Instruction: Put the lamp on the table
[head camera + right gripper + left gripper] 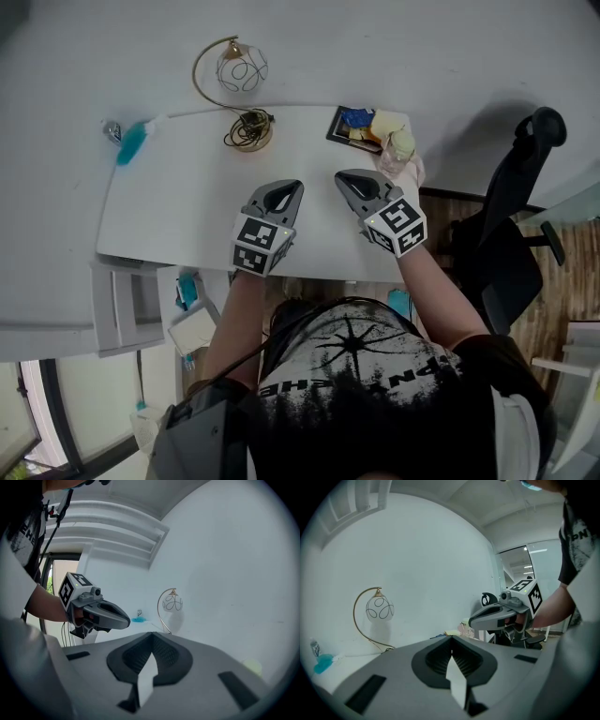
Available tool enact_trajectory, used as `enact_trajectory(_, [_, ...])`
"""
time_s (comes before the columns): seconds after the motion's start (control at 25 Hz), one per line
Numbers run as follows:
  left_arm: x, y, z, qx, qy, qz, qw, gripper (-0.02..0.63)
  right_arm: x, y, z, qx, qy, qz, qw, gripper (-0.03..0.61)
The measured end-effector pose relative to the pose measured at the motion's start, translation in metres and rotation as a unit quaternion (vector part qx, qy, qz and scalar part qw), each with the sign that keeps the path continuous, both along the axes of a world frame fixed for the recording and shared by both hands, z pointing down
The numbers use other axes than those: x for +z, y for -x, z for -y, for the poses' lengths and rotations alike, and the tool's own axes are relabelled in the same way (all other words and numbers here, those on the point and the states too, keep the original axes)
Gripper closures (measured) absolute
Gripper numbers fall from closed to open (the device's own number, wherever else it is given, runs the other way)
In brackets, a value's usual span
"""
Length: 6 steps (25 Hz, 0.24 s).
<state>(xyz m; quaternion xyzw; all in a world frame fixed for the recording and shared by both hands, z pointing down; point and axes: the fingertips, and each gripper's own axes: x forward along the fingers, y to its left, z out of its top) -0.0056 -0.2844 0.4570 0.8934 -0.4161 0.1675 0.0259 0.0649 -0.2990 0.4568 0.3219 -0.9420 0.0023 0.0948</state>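
The lamp stands at the back of the white table. It has a gold arched stem, a clear globe with a wire pattern and a round base with a coiled cord. The lamp also shows at the left of the left gripper view, and the lamp shows small ahead in the right gripper view. My left gripper hovers over the table's middle, shut and empty, a short way in front of the lamp base. To its right my right gripper is shut as well, holding nothing. Neither touches the lamp.
A blue brush lies at the table's back left corner. A dark tray with yellow items sits at the back right. A black office chair stands right of the table. A white drawer unit is at the front left.
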Motion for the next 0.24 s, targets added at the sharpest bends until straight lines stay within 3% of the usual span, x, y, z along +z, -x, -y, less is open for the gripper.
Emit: enact_trajectory(0.24, [0.0002,-0.0085,0.0018,0.005,0.005,-0.001,1.0000,0.598,-0.0006,-0.0070,0.0013,0.003,0.002,0.002,1.000,0.560])
